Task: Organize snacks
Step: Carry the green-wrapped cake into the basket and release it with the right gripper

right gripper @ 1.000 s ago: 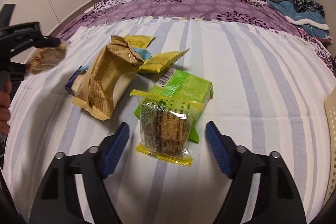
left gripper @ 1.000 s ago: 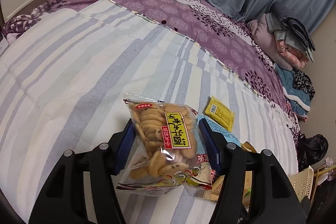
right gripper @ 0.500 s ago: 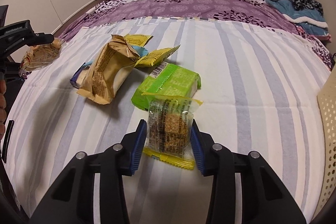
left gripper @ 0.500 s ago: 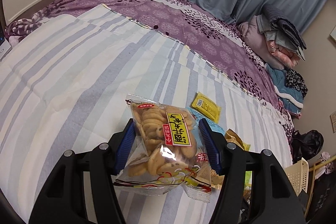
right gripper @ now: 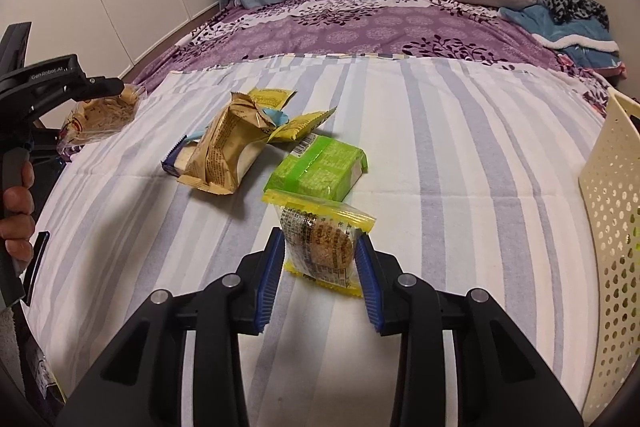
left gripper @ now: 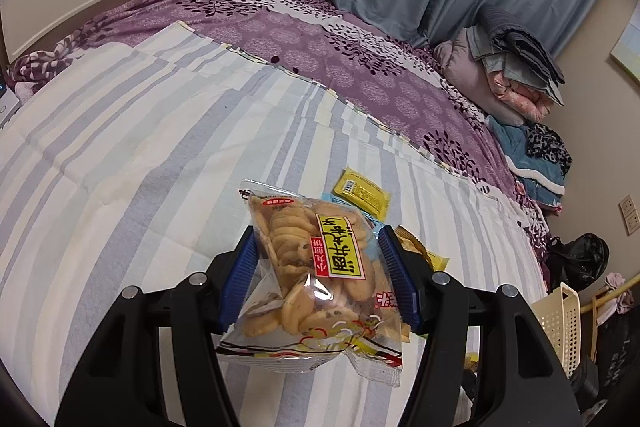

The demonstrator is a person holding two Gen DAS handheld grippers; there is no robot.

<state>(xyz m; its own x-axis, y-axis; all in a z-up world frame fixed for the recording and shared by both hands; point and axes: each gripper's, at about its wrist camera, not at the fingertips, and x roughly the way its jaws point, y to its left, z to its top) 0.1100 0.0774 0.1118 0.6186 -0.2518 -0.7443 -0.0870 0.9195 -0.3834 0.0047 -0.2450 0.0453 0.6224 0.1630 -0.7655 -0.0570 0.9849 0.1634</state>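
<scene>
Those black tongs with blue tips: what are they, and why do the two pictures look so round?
They are hand-held grippers, one in each of a person's hands, each carrying a wide-angle camera looking along its fingers. The left gripper is closed on a clear bag of biscuits. The right gripper has just been closing and now clamps a yellow-edged cracker packet. In the right view you see the left one from the side. On the striped bedsheet lie a green packet, a tan bag and small yellow packets. A cream basket stands at the right.
</scene>
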